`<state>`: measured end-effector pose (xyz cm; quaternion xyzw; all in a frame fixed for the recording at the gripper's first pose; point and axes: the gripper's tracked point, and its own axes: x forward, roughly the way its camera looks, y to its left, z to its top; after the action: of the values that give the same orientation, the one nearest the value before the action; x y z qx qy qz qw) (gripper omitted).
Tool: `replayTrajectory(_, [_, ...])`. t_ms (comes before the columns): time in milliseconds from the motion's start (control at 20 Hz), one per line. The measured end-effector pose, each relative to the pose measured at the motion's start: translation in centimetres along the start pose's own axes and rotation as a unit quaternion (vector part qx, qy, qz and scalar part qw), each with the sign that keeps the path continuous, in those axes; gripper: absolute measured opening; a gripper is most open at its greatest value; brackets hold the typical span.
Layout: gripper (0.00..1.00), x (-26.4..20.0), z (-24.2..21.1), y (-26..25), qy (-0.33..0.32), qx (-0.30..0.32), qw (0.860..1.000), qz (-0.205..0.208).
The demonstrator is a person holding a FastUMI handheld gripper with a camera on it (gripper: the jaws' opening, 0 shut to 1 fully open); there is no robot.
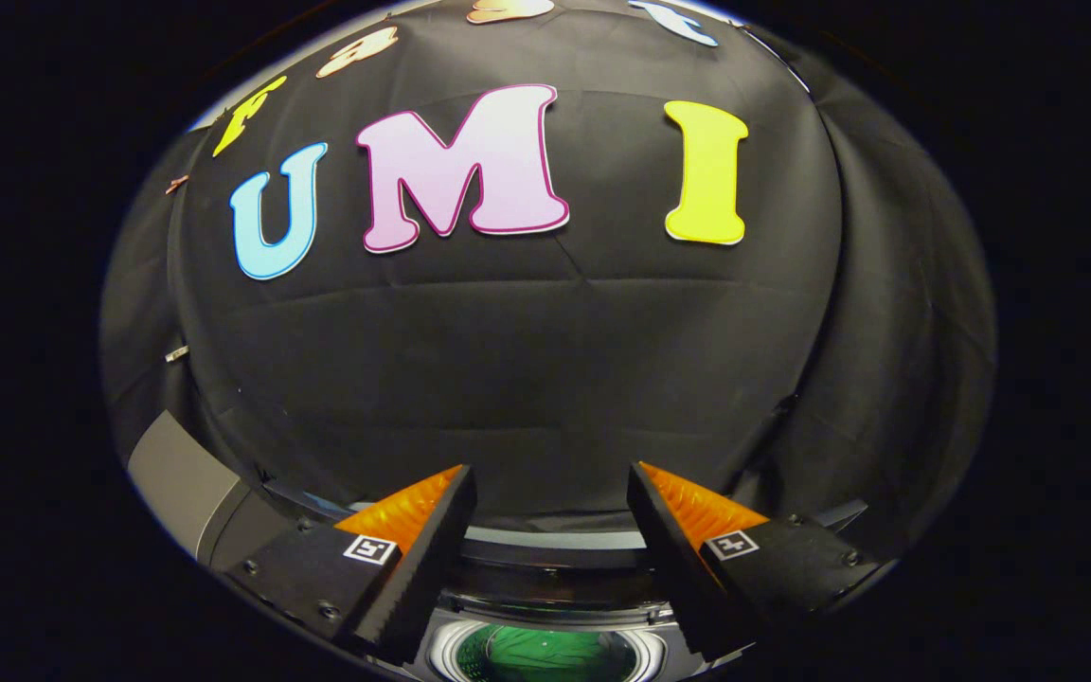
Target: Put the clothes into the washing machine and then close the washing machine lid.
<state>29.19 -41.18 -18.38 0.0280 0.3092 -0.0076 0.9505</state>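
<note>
The claw (550, 493) hangs with its fingers (413, 568) spread wide apart, gripping nothing. Below and between them, toward 6 o'clock, the washing machine (545, 606) sits with its round drum opening uncovered; green clothes (545, 655) lie inside the drum (only partly visible). Toward 12 o'clock, beyond the fingers, hangs the black cloth wall (527, 360).

Gripper-mounted fisheye, above the washing machine (545, 654), facing the booth wall (527, 379)
</note>
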Motion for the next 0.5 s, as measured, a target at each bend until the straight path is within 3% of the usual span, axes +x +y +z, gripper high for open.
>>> replayTrajectory(500, [1.00, -4.4, -1.8, 0.3, -0.013, -0.007, 1.000, 0.004])
